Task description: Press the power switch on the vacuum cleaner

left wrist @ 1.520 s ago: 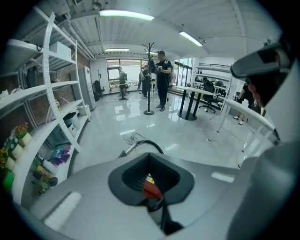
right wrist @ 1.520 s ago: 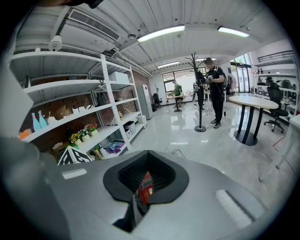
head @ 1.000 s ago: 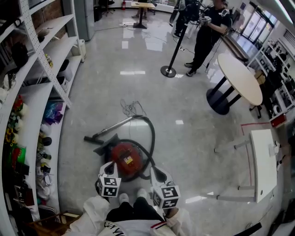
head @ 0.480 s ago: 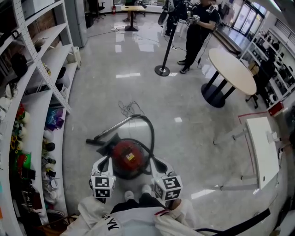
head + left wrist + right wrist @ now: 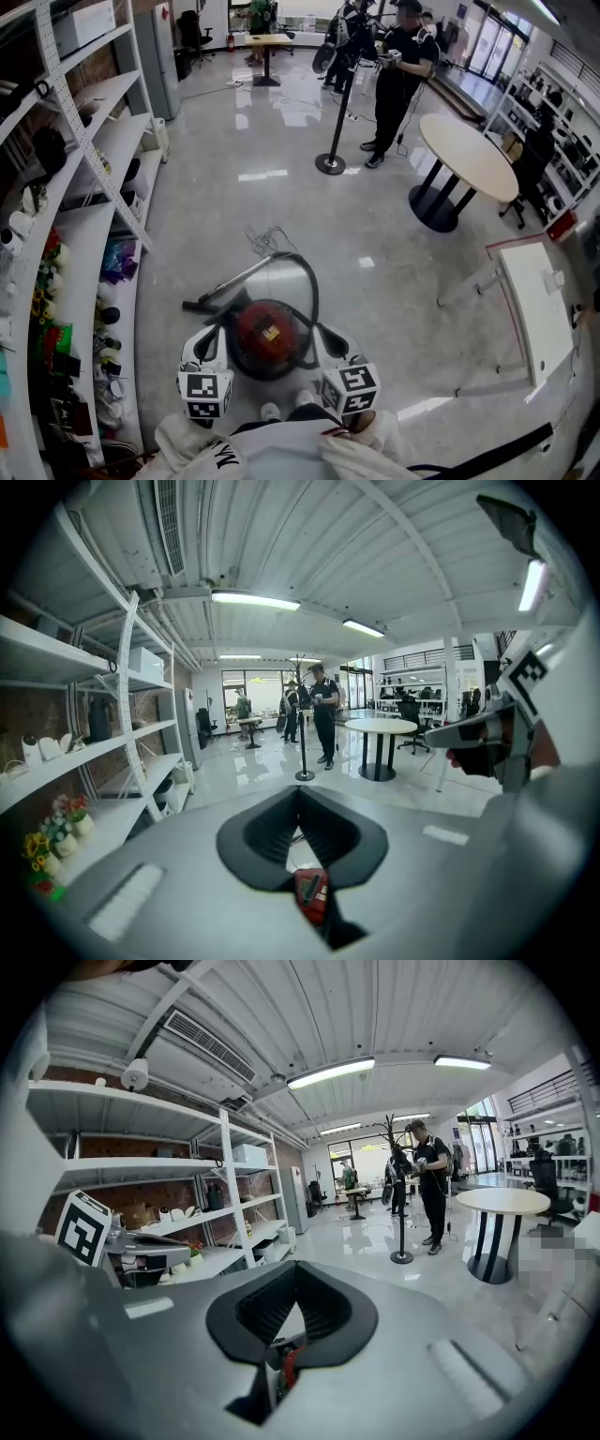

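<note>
A round red vacuum cleaner lies on the grey floor at my feet. Its black hose loops over it, and the wand points left. My left gripper hangs by the vacuum's left side and my right gripper by its right side, both above it. In the left gripper view the jaws meet at their tips with nothing held; a red part of the vacuum shows through the gap. In the right gripper view the gripper is likewise shut, with a red sliver of the vacuum below.
White shelving full of small items runs along the left. A loose cord lies beyond the vacuum. Farther off are a stanchion post, a standing person, a round table and a white table at right.
The head view has shifted, so the vacuum sits a little lower and nearer. Both grippers have moved slightly down and apart beside it. The jaws stay shut.
</note>
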`<state>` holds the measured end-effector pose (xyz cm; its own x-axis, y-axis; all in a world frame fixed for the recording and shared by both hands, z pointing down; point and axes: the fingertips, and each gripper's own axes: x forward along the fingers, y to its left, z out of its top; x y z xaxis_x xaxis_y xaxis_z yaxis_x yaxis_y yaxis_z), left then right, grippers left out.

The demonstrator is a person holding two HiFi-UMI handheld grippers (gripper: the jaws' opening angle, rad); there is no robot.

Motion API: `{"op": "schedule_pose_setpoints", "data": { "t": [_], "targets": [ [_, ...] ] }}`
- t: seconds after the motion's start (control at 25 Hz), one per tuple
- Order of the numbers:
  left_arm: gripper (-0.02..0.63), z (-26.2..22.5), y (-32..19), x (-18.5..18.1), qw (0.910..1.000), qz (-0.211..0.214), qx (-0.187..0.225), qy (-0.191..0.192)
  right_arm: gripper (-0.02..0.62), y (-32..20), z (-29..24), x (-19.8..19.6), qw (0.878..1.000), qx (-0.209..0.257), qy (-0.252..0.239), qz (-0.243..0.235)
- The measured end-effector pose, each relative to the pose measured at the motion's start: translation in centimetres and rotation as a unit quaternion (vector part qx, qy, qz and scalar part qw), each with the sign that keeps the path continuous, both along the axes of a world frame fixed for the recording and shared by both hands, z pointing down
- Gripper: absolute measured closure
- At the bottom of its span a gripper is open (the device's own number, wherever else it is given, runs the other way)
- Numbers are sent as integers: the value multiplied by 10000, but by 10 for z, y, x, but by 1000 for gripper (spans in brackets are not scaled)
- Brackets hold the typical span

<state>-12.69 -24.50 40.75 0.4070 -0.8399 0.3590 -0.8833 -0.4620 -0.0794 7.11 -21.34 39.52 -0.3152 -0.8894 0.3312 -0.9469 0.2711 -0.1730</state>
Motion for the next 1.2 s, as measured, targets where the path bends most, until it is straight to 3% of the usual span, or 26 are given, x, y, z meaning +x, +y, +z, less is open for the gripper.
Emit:
{"op": "schedule_pose_setpoints", "data": {
  "t": [0.32, 0.72, 1.2],
  "targets": [
    [606, -24, -1, 2, 9995, -32, 304, 89, 595, -2, -15, 6, 9998, 168, 47, 9],
    [606, -20, 19, 0, 9995, 116, 296, 80, 594, 14, -11, 7, 9996, 112, 185, 191],
    [606, -15, 46, -14, 9995, -101, 298, 71, 595, 38, -11, -3, 9997, 148, 171, 21]
  ]
}}
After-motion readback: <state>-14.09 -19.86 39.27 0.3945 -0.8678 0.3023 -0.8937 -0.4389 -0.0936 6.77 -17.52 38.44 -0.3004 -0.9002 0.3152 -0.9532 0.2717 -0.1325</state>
